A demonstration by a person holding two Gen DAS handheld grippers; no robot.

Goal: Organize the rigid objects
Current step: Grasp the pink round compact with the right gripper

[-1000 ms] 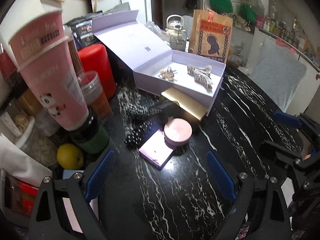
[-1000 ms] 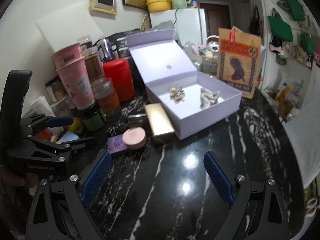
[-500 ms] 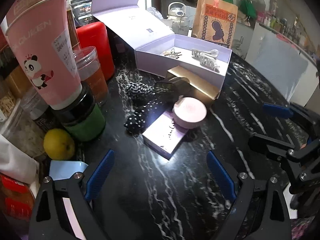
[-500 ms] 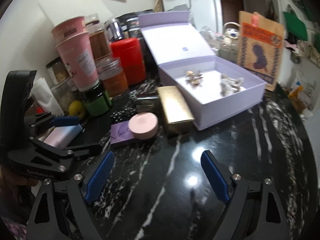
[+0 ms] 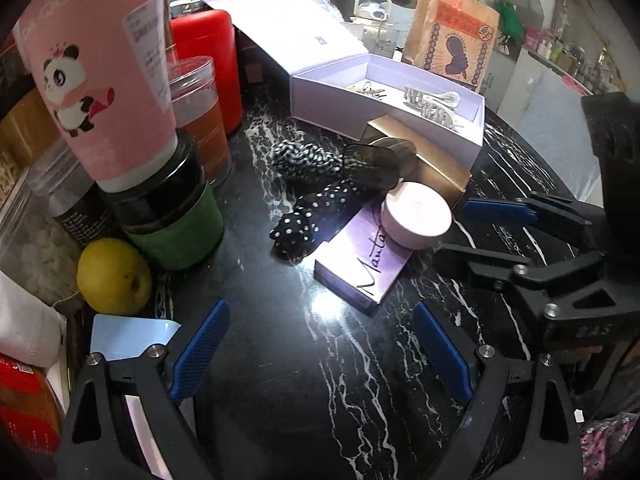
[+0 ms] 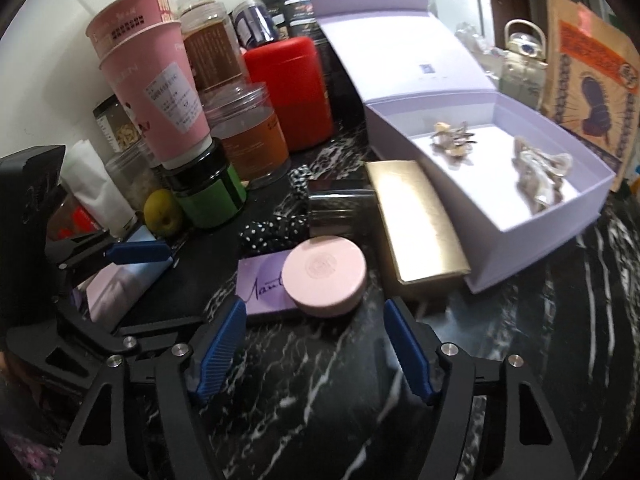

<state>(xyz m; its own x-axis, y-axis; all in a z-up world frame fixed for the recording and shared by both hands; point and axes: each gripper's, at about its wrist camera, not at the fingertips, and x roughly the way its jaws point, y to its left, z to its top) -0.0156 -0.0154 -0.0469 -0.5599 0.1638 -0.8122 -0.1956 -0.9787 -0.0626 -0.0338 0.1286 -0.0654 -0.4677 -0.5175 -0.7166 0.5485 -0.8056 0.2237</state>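
marble table [image 6: 520,360]: pink compact [image 6: 325,277] just beyond right gripper [image 6: 316,346].

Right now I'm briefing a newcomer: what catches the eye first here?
The open lilac box at the right, with hair clips inside. In front of it, a pink compact rests on a purple case, with the open right gripper just short of them. A pink cup towers at the left.

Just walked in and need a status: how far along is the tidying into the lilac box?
Done: two hair claws lie in the open lilac box. In hand: nothing; the right hand-held gripper, jaws just closing, nears the round pink compact. Left: compact, purple case, gold box.
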